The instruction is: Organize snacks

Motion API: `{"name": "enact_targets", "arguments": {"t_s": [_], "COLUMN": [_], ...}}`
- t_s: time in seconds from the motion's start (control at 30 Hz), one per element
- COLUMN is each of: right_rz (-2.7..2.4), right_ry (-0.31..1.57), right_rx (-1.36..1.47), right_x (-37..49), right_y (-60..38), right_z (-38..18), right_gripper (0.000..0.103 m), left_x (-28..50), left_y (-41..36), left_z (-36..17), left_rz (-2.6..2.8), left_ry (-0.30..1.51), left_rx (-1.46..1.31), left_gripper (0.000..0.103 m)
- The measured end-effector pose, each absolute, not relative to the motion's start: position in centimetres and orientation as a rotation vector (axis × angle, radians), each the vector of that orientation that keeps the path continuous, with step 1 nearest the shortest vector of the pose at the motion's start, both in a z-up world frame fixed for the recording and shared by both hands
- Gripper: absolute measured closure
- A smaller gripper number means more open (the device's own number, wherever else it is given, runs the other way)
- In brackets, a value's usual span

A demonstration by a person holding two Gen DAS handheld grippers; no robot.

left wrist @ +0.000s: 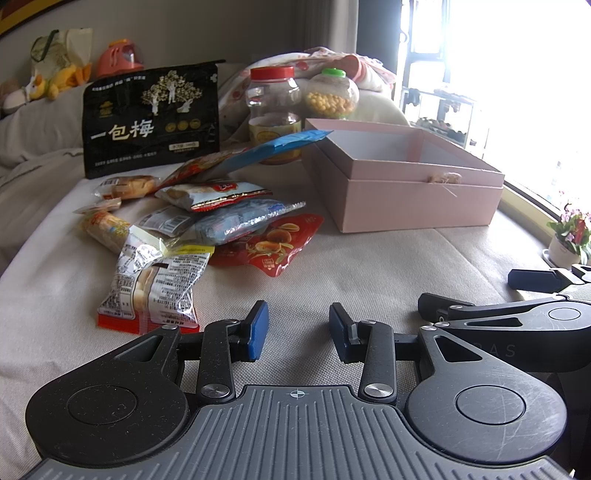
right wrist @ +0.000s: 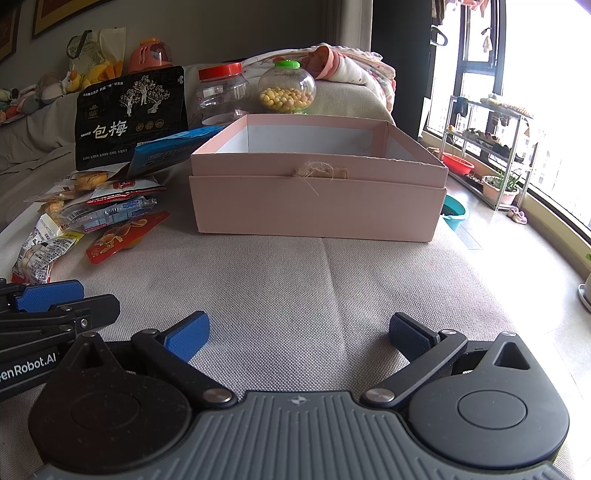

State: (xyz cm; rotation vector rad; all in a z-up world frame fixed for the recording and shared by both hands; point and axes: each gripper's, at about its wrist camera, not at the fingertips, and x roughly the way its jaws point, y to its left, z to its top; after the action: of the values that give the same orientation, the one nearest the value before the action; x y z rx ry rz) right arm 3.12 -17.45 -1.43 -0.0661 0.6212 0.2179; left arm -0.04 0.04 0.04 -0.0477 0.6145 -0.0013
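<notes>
Both grippers hovered low over the beige cushion [right wrist: 295,280], fingers apart with nothing between them: the left gripper [left wrist: 299,328] moderately spread, the right gripper [right wrist: 299,338] wider. The snack packets [left wrist: 192,221] lay heaped on the cushion, left of the open pink box [right wrist: 317,199], which looked empty as far as its interior showed. Two jars [left wrist: 275,99] stood behind.

We see a beige fabric surface [right wrist: 295,273] ahead of the gripper, with a grey wall [right wrist: 221,29] far beyond it. To the right, bright daylight pours through a tall window [right wrist: 546,74]. Below it stand a metal shelf rack [right wrist: 487,136], a potted plant [right wrist: 500,186] and a pale floor [right wrist: 495,236].
</notes>
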Motion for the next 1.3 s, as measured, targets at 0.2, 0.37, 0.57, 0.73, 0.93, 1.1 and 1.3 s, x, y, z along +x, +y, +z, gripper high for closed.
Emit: {"name": "enact_targets", "arguments": {"t_s": [0.2, 0.37, 0.57, 0.73, 0.93, 1.1, 1.3], "right_rz": [0.218, 0.218, 0.218, 0.238, 0.306, 0.294, 0.323], "right_ry": [0.621, 0.621, 0.621, 0.651, 0.766, 0.748, 0.76], "right_rx": [-0.066, -0.066, -0.067, -0.07, -0.111, -0.115, -0.136], "right_x": [3.1, 3.1, 3.1, 3.5, 4.9, 3.8, 4.1], "right_y": [-17.4, -17.4, -17.4, -17.5, -17.9, -17.9, -17.9], "right_z": [-1.4, -1.4, -1.4, -1.2, 0.0, -0.3, -0.3], "right_gripper": [0.0, 0.0, 0.0, 0.0, 0.0, 0.0, 0.0], "left_x": [0.0, 0.0, 0.0, 0.0, 0.1, 0.9, -0.7], "left_y": [0.0, 0.0, 0.0, 0.1, 2.5, 6.1, 9.9], "left_z": [0.0, 0.0, 0.0, 0.0, 0.5, 2.4, 5.5], "left_rz": [-0.001, -0.002, -0.002, -0.003, -0.061, -0.029, 0.032], "left_ry": [0.614, 0.614, 0.614, 0.614, 0.632, 0.717, 0.545], "left_rx": [-0.048, -0.049, -0.048, -0.051, -0.171, -0.369, -0.29], "left_gripper": [0.061, 0.061, 0.061, 0.061, 0.069, 0.076, 0.076]}}
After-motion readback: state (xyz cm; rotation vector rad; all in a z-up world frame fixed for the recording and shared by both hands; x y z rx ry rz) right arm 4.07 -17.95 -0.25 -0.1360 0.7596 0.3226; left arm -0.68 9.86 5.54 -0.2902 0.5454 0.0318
